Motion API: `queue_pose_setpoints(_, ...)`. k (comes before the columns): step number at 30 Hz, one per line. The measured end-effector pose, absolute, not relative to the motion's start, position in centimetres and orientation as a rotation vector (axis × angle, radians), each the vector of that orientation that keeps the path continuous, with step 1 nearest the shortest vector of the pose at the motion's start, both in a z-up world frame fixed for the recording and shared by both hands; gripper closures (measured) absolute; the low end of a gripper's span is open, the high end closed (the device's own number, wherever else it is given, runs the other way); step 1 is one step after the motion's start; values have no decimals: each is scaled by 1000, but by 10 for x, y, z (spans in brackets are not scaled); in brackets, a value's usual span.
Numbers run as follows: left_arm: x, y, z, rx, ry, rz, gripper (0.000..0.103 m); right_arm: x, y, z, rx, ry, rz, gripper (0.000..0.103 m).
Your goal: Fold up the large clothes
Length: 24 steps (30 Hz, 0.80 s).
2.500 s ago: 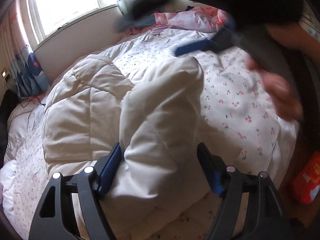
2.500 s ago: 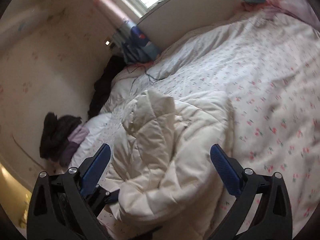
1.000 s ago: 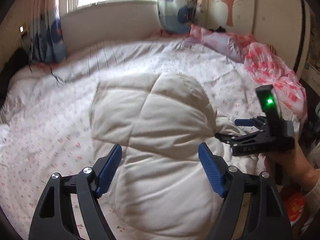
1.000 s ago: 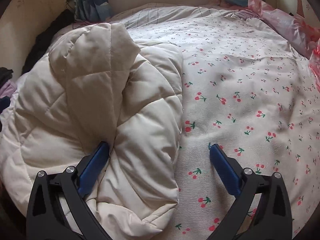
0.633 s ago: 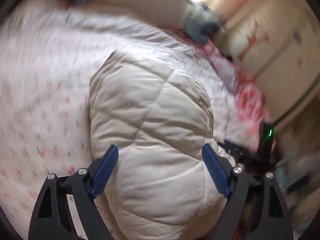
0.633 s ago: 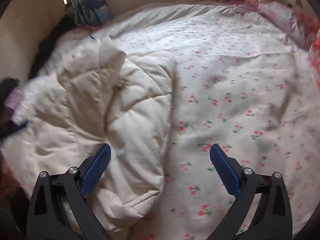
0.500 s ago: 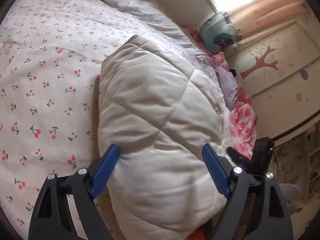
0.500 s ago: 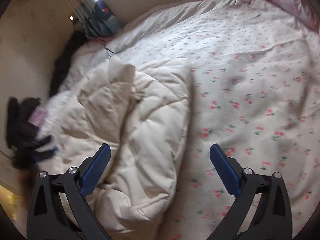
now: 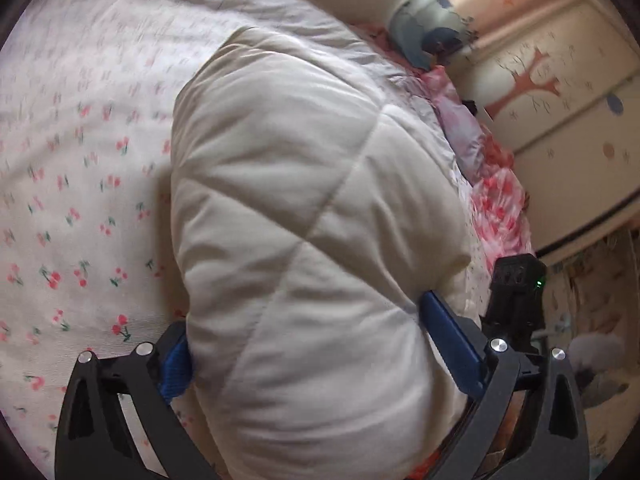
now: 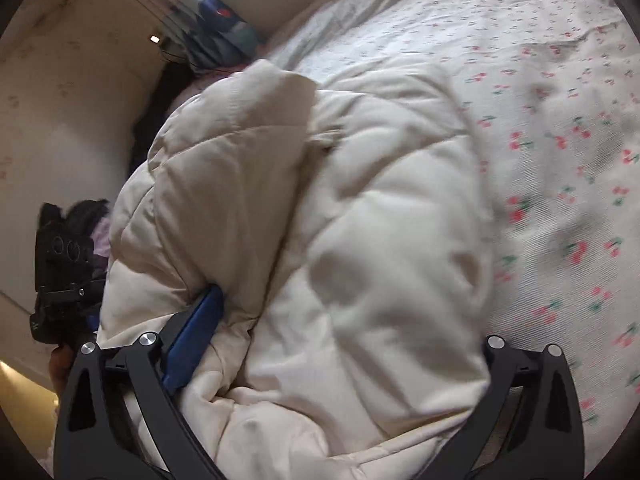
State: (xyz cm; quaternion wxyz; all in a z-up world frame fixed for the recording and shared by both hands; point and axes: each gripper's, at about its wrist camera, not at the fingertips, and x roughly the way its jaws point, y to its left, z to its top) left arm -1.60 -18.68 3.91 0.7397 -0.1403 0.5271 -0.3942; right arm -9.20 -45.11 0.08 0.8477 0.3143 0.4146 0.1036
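Observation:
A cream quilted puffer coat [image 9: 304, 208] lies folded in a thick bundle on the cherry-print bed sheet [image 9: 72, 184]. My left gripper [image 9: 308, 344] is open, its blue pads pushed against both sides of the bundle's near end. My right gripper [image 10: 332, 344] is open around the other side of the coat [image 10: 320, 220]; its left blue pad [image 10: 196, 336] is tucked in a fold and its right pad is hidden under fabric. Each gripper shows at the edge of the other's view, the right [image 9: 516, 300] and the left [image 10: 60, 280].
The bed sheet [image 10: 560, 120] spreads wide beside the coat. Pink bedding and a red-print plastic bag [image 9: 496, 196] lie along the bed's far side by a wardrobe with a tree motif [image 9: 560, 92]. Dark clothes [image 10: 156, 112] and a curtain [image 10: 216, 36] sit by the wall.
Both grippers moved in close onto the folded coat from opposite sides; the coat now fills the space between each pair of pads.

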Motion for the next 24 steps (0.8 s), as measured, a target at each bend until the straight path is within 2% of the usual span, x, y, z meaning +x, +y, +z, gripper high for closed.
queue_pose_setpoints(2, -32, -181, 74, -179, 1090, -839, 8, -98, -436, -9, 719, 881, 319, 8)
queue_pose_setpoints(4, -41, -177, 87, -58, 1079, -796, 8, -104, -414, -19, 662, 948, 382, 8)
queue_pose_setpoints(7, -52, -176, 61, 64, 1135, -718, 8, -118, -419, -11, 566, 967, 309, 9)
queue_pose_setpoints(11, -60, -172, 48, 30, 1115, -652, 8, -146, -450, 49, 472, 795, 21, 9)
queue_pose_setpoints(15, -71, -188, 53, 104, 1071, -620, 8, -110, -415, 111, 353, 719, 103, 7)
queue_pose_setpoints(17, -70, -193, 56, 131, 1061, -619, 7, -79, -391, 99, 319, 799, 120, 7)
queue_pose_setpoints(19, -64, -190, 52, 120, 1070, -637, 7, -46, -383, 42, 302, 927, 72, 7)
queue_pose_setpoints(21, -55, -182, 43, 110, 1095, -668, 7, -32, -404, -8, 483, 914, 151, 5)
queue_pose_setpoints(24, -41, -165, 34, -21, 1151, -725, 7, -29, -402, -5, 428, 906, 126, 6)
